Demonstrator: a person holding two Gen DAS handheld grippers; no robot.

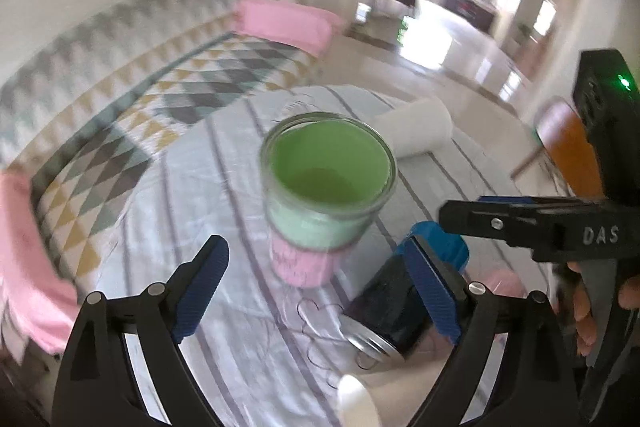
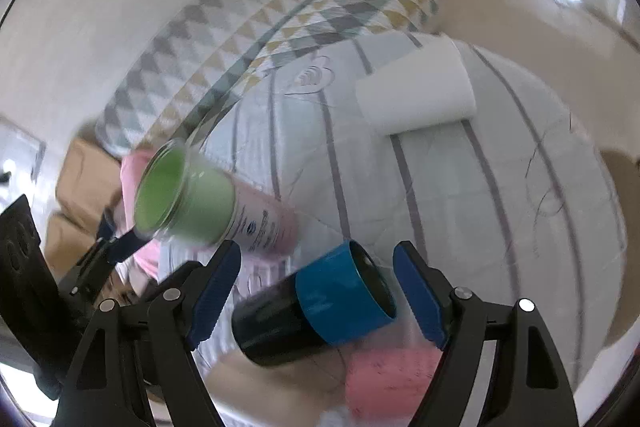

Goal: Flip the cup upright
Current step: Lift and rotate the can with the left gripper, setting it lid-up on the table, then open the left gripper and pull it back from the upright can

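We see a green-and-pink cup (image 1: 326, 195) standing upright, mouth up, on a white striped cloth (image 1: 224, 307) that covers the worktop; its glassy rim and green inside show clearly in the left wrist view, and the pink lower part carries dark print. Our left tongs (image 1: 320, 291) are spread wide apart, gripping nothing, with the cup just beyond and between the lines of the two blue-padded fingers (image 1: 202, 287), apart from both. In the right wrist view the same cup (image 2: 200, 207) appears tilted by the lens at the left, with the left tongs seen behind it. Our right tongs (image 2: 320, 291) are likewise released, their blue pads (image 2: 418, 293) standing either side of a black cup with a blue band (image 2: 320, 303) that lies on its side, without touching it as far as we can tell. In the left wrist view that black cup (image 1: 390, 307) lies near the right finger, its metal end toward the camera, and the right tongs reach in above it from the right edge. A white cup (image 2: 416, 87) also lies on its side farther back on the cloth, well apart from the others. A pink cup (image 2: 390, 379) sits blurred at the lower edge near the black one. Behind the worktop stretches a sofa (image 1: 132, 75) in a triangle pattern with a pink cushion (image 1: 286, 25) at its end.
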